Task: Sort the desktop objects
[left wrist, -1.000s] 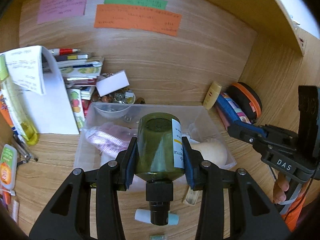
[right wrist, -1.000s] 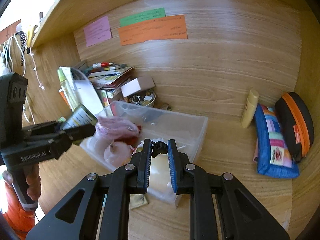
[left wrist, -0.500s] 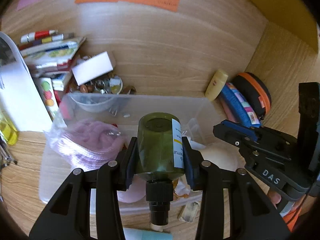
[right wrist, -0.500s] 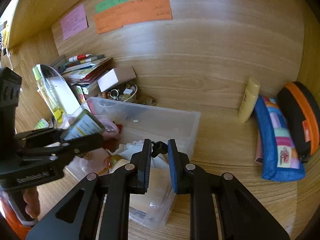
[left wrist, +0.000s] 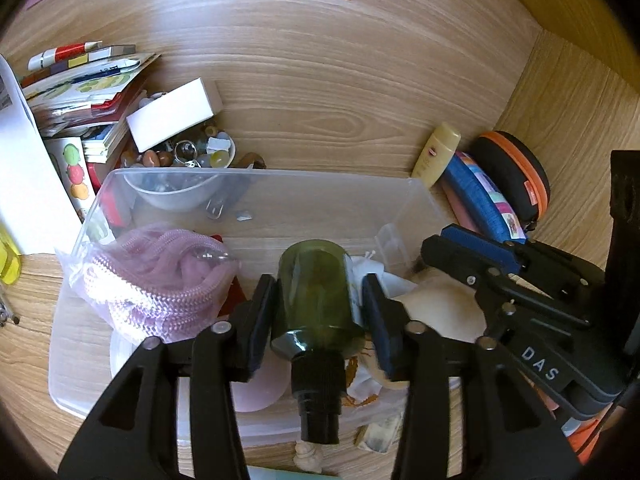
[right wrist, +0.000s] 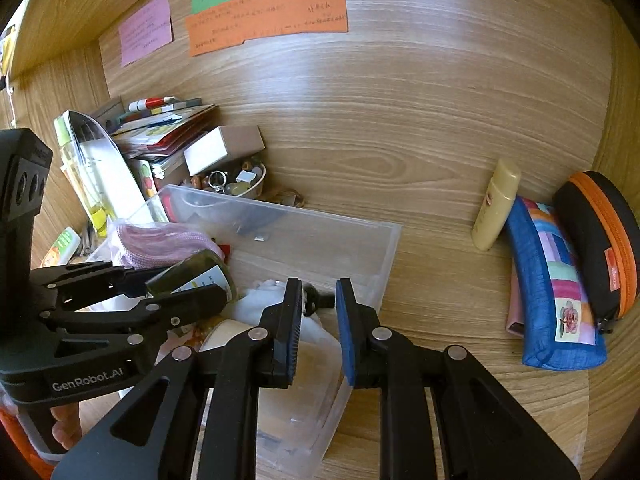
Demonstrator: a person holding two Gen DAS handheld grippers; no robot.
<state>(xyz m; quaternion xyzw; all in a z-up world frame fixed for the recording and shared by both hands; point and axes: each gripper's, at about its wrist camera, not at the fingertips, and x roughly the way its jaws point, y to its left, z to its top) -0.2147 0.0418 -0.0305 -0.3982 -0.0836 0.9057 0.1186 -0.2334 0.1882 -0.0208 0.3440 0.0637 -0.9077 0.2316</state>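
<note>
Release is what has just happened on the left: the left hand-held gripper (left wrist: 318, 304) has just been opening, and where its pads clamped the green bottle (left wrist: 316, 292) a second ago, a sliver of gap now shows along each side of the glass, so the bottle lies loose between the jaws with its black cap (left wrist: 318, 400) pointing back toward the camera. Compared with the earlier views, both tools have come down over the clear plastic bin (left wrist: 280, 188), which now fills the lower frame, and the bottle sits low over the bin's contents, just beside the pink mesh bag (left wrist: 160, 280) and the white wad of paper. In the right wrist view the right hand-held gripper (right wrist: 318, 304) has also just been opening from fully closed; its jaws stand slightly apart over the bin with a small dark thing in line behind the gap, though whether that thing is touched I cannot tell. By my reading, the bottle's sorting step is nearly complete: it looks delivered into the bin, and the left tool needs only to draw back clear. The yellow tube (right wrist: 496, 204) and blue pouch (right wrist: 556, 292) wait on the surface (right wrist: 440, 280), unsorted.
</note>
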